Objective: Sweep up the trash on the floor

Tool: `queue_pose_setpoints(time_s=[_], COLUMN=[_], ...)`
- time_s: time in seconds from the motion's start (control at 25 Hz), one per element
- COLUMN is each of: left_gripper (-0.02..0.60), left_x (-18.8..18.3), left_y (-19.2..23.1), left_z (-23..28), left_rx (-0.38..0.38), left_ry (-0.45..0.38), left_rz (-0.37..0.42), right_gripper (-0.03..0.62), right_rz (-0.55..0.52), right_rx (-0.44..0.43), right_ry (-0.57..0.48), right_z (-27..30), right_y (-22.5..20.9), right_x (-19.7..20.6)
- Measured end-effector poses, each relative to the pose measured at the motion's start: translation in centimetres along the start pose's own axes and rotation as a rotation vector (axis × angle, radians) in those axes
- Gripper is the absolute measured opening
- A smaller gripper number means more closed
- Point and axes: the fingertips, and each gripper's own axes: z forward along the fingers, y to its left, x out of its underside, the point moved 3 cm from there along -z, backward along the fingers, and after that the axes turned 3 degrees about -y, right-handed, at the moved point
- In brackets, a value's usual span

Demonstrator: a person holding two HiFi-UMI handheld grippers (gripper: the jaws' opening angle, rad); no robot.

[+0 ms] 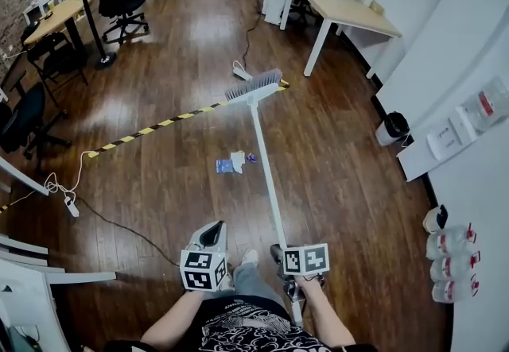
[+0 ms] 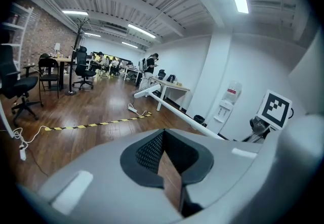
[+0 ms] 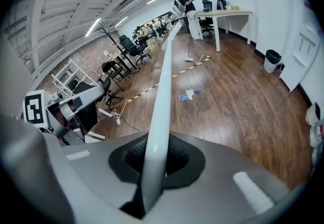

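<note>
Right gripper (image 3: 153,162): clenched around white broom handle (image 3: 163,91), with broom head (image 1: 253,86) out front near striped floor tape (image 1: 159,125). Left gripper (image 2: 163,149): fingertips together, nothing grasped. Trash (image 1: 232,163): on wooden floor (image 1: 342,183), just left of handle.

The wood floor (image 1: 342,176) carries striped tape (image 1: 151,129); trash (image 1: 233,163) lies near the tape, a power strip (image 1: 241,71) just beyond it.

head view: high, steeply down, trash (image 1: 233,163) at 12 o'clock, well off | left gripper view: low, near level, hard behind own jaws | right gripper view: low, tight along broom handle (image 3: 159,117) toward 12 o'clock | shared by all: striped tape (image 1: 159,124), handle
</note>
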Motion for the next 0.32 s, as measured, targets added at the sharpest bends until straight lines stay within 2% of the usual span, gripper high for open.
queue_pose_setpoints(time_s=[0.32], left_gripper=[0.005], left_x=[1.2], left_y=[-0.4], left_z=[-1.1], left_rx=[0.028], left_ry=[0.015], left_rz=[0.006], right_gripper=[0.026], right_rz=[0.03], right_rx=[0.002], right_ry=[-0.012], right_z=[-0.3], right_y=[0.9], right_x=[1.2])
